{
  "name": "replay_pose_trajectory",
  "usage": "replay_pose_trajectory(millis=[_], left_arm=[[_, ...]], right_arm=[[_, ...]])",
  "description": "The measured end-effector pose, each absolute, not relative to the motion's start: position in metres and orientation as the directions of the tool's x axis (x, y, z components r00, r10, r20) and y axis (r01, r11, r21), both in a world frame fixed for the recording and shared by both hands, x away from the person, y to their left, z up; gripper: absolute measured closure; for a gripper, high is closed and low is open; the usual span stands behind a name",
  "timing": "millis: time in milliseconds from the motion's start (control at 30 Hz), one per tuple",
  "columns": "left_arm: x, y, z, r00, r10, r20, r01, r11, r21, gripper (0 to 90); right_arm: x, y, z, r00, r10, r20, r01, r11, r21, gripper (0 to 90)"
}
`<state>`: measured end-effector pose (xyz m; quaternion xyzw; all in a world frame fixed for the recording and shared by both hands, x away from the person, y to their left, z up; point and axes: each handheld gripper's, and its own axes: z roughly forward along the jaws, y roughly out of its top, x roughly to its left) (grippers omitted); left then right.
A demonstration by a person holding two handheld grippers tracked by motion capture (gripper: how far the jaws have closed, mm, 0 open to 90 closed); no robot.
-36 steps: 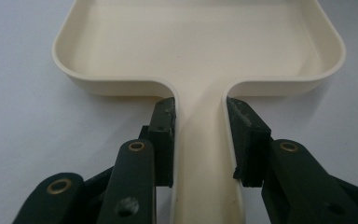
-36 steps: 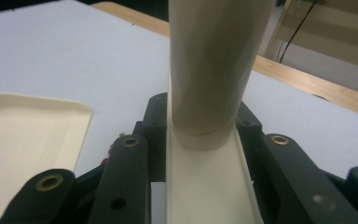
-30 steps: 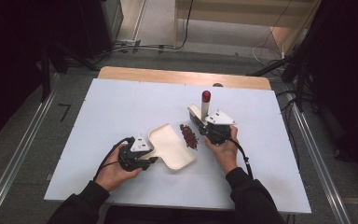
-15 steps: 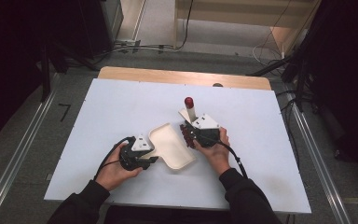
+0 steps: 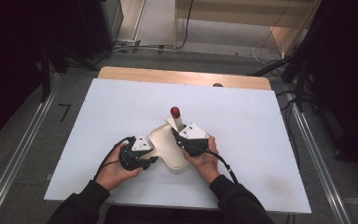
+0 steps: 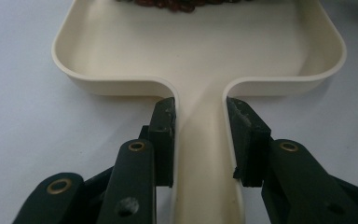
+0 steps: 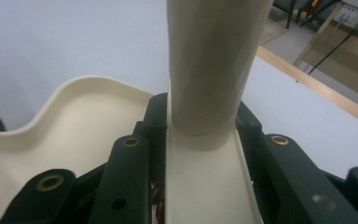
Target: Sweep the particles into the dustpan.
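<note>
White desk (image 5: 121,107) centre frame, wood strip along far edge, grey floor and cables beyond, cream dustpan (image 5: 165,147) lower centre, left gripper (image 5: 140,154) jaws clamped on its handle, right gripper (image 5: 186,140) jaws clamped on red-capped brush (image 5: 176,119), beans (image 6: 177,4) at pan's far edge.

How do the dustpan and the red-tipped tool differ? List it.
The dustpan lies flat; the red-tipped tool slants upward. The dustpan is wide and shallow; the tool's handle is a narrow round tube. The left gripper clamps the dustpan, the right gripper the tool. Both are cream.
</note>
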<state>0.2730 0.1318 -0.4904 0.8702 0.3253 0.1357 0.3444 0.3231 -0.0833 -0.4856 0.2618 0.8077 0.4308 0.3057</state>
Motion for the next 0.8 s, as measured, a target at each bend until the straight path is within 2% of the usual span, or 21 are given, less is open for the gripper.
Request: replay_pose_trajectory(millis=[300,433,633,800], left_arm=[[0.273,0.132,-0.491,0.755,0.656,0.019,0.466,-0.556,0.688,67.0],[0.272,0.133,-0.492,0.754,0.657,0.015,0.47,-0.555,0.686,67.0],[0.271,0.134,-0.492,0.758,0.652,0.019,0.466,-0.561,0.684,67.0],[0.271,0.134,-0.492,0.756,0.654,0.014,0.472,-0.561,0.68,67.0]], right_arm=[[0.307,-0.064,-0.482,-0.697,0.657,-0.287,0.097,0.483,0.87,64.3],[0.31,-0.071,-0.472,-0.681,0.677,-0.279,0.087,0.453,0.887,64.3],[0.329,-0.105,-0.466,-0.605,0.753,-0.259,0.137,0.419,0.897,64.3],[0.344,-0.115,-0.481,-0.591,0.757,-0.28,0.183,0.464,0.867,64.2]])
